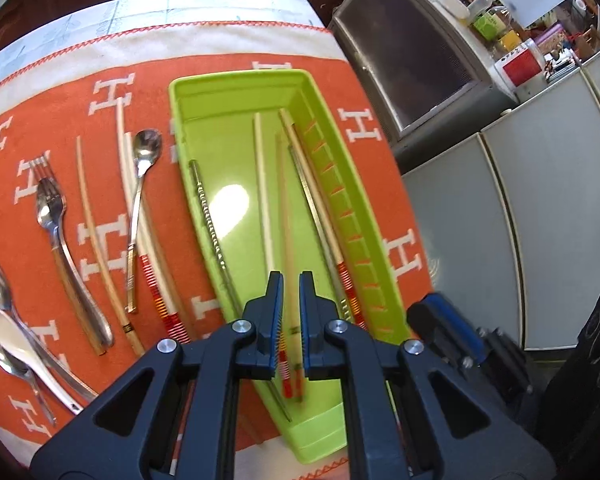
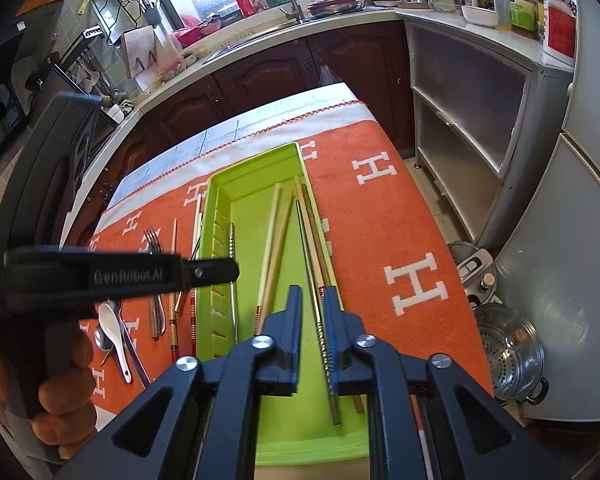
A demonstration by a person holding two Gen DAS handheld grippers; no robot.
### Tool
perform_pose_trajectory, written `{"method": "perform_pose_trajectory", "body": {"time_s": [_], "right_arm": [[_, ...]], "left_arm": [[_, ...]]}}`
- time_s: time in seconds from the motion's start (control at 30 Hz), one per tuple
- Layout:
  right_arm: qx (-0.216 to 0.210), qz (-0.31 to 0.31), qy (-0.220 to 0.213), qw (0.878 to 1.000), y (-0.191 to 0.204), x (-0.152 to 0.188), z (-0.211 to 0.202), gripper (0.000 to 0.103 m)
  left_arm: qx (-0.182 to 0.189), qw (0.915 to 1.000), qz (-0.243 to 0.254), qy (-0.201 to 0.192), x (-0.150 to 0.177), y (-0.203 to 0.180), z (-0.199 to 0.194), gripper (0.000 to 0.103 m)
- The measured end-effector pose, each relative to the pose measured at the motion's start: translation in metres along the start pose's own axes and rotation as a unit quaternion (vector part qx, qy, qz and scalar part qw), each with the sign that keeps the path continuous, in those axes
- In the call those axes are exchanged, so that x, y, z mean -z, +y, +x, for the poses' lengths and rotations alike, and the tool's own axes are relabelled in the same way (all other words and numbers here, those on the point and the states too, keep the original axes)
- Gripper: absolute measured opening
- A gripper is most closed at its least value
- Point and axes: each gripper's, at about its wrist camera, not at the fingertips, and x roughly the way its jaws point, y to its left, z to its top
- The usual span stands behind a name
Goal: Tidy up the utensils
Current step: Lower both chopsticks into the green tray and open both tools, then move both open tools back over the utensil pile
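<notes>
A green tray (image 1: pixel 236 92) (image 2: pixel 252 172) lies on the orange cloth and holds several chopsticks, wooden and metal. My left gripper (image 1: pixel 291 280) hovers over the tray's near end, jaws slightly apart, with a wooden chopstick (image 1: pixel 286 208) between them; it looks blurred. My right gripper (image 2: pixel 313 292) is open above the tray, a metal chopstick (image 2: pixel 320 320) lying beneath it. Left of the tray lie a fork (image 1: pixel 50 208), a steel spoon (image 1: pixel 146 152), a white spoon (image 1: pixel 8 332) and more chopsticks (image 1: pixel 96 240).
The left gripper's body (image 2: pixel 100 276) and the hand holding it fill the left of the right wrist view. A steel steamer pot (image 2: pixel 512 352) stands on the floor at the right. Cabinets (image 1: pixel 412 52) and a kitchen counter lie beyond the table.
</notes>
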Motion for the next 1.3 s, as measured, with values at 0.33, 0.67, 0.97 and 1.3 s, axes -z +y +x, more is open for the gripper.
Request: {"method": "perform_pose_trajectory", "body": {"time_s": [0.33, 0.67, 0.97, 1.3], "right_arm": [[-0.019, -0.021, 0.008, 1.0, 0.026, 0.002, 0.007, 0.016], [-0.044, -0.057, 0.019, 0.997, 0.068, 0.012, 0.01, 0.018], [-0.057, -0.109, 0.034, 0.992, 0.113, 0.015, 0.016, 0.018], [-0.073, -0.163, 0.075, 0.981, 0.168, 0.023, 0.044, 0.018]], "left_arm": [[-0.047, 0.9979, 0.009, -0.044, 0.025, 0.039, -0.046, 0.004], [-0.117, 0.9877, -0.016, -0.103, 0.051, 0.099, -0.099, 0.004], [-0.152, 0.9826, -0.023, -0.104, 0.072, 0.131, -0.098, 0.004], [-0.164, 0.9809, -0.022, -0.103, 0.08, 0.148, -0.091, 0.005]]}}
